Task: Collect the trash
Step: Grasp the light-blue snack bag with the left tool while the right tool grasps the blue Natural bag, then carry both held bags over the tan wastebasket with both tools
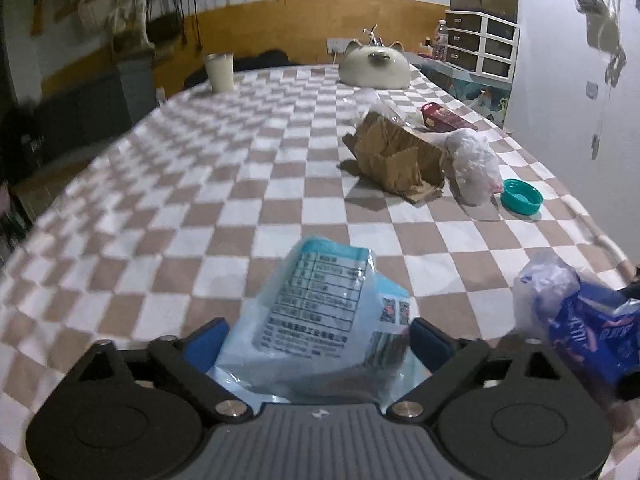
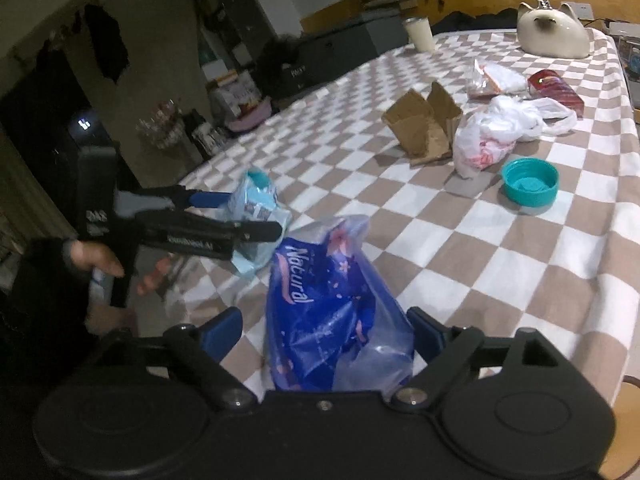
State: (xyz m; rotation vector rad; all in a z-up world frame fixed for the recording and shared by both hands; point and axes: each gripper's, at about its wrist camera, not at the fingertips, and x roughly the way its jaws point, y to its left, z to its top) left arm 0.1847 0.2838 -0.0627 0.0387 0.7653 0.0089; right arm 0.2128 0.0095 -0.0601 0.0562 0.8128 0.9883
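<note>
Your left gripper (image 1: 320, 340) has the pale blue wrapper (image 1: 320, 312) lying between its fingers (image 1: 208, 340), which stand wide apart; the wrapper fills most of the gap and touches or nearly touches the right-hand pad, but you cannot tell from here whether either pad presses on it. Its long axis runs forward along the fingers, printed label up.

Your right gripper (image 2: 324, 332) straddles the dark blue bag (image 2: 320, 312) the same way: fingers spread, bag between them, a clear gap on the left pad side. The bag's long axis also runs away from you along the fingers. Neither piece looks properly clamped, so the next move likely turns on closing over what already lies in each gap.

Beyond the right fingers, ahead and to the right, lie the teal cap (image 2: 530, 182), the white bag (image 2: 492, 136) and the torn cardboard (image 2: 424, 124), with a red packet (image 2: 556, 88) further off. These are nearer your right hand than your left.

Everything rests on a checked cloth (image 1: 200, 200), soft enough that thin plastic may slide or bunch under a pad. At the far edge stand a cat-shaped pot (image 1: 374, 66) and a cup (image 1: 220, 72); leave those. The room behind is dim and cluttered.
</note>
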